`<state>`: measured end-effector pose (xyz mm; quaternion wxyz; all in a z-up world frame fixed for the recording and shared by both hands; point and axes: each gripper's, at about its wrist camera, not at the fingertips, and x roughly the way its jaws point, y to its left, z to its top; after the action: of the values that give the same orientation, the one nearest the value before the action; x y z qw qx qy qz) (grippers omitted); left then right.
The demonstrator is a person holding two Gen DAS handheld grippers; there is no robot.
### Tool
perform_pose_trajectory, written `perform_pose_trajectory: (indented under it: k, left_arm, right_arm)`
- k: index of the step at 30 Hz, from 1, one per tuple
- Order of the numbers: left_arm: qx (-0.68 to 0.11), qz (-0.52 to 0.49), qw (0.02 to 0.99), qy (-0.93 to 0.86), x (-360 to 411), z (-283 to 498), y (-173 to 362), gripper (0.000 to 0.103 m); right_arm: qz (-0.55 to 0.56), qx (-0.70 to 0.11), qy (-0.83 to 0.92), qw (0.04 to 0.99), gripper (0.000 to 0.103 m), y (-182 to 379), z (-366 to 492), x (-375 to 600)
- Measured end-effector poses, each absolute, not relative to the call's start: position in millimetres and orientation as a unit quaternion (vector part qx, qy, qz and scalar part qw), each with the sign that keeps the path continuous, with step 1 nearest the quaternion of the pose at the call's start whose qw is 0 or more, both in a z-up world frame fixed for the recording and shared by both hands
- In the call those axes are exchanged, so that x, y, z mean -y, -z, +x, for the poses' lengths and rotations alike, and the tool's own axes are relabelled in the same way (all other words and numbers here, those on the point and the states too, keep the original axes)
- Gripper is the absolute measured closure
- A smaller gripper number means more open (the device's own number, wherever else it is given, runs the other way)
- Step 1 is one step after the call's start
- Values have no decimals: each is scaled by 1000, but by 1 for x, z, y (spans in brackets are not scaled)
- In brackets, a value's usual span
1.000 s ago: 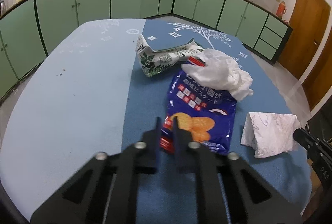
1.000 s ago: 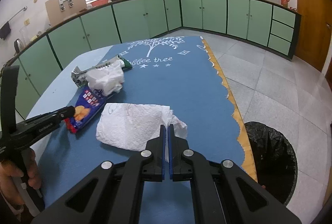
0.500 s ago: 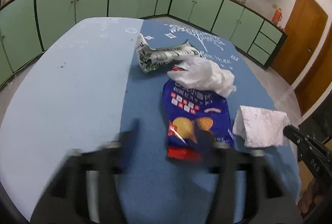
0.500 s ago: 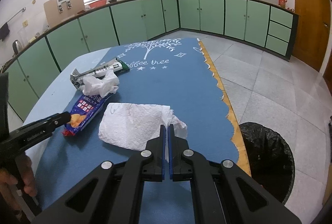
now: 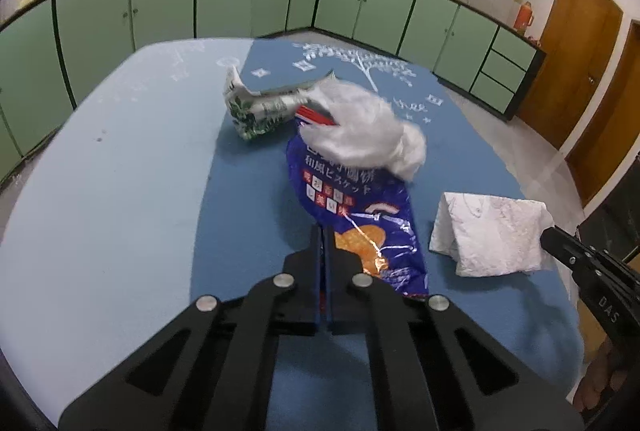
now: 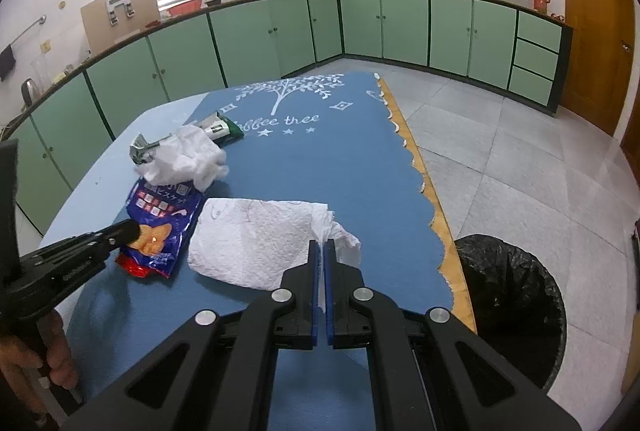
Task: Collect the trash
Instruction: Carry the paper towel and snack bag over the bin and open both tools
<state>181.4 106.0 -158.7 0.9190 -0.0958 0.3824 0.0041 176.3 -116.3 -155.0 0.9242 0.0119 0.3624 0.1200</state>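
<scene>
My left gripper (image 5: pixel 323 231) is shut on the near edge of a blue biscuit wrapper (image 5: pixel 360 215), also seen in the right wrist view (image 6: pixel 160 219). A crumpled white tissue (image 5: pixel 360 127) lies on the wrapper's far end, next to a green and white wrapper (image 5: pixel 260 107). My right gripper (image 6: pixel 323 245) is shut on a corner of a flat white paper towel (image 6: pixel 256 235), which also shows in the left wrist view (image 5: pixel 492 235). The right gripper (image 5: pixel 548 235) appears at the right edge of the left wrist view.
The trash lies on a table with a blue cloth (image 6: pixel 320 159). A black-lined trash bin (image 6: pixel 512 303) stands on the floor off the table's right edge. Green cabinets (image 6: pixel 400 27) line the walls.
The left gripper opened, moved, then closed on the blue wrapper's near edge. The wrapper and tissue shifted. The right gripper stayed shut on the paper towel.
</scene>
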Motion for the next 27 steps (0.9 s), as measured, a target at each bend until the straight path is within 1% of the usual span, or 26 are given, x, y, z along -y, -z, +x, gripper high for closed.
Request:
perform_pose_trajectory:
  k: [7,12,21,27]
  left_arm:
    - [-365,-86,926,-36,-120,155,131,103]
    - [-305,-20,950,-58,-118,126,88,103]
    - [-298,-54,952,-39,-118,115,78,103]
    - [-276,-56,960,-11,-96,110,63,103]
  right_arm:
    - [17,-343,-121,932,100,138,171,121]
    - [19,-329,-125,936,100,127,168,120]
    - [16,-308,-136,942,100,108,152,118]
    - [21,-287,-125,950,100,87,139,134]
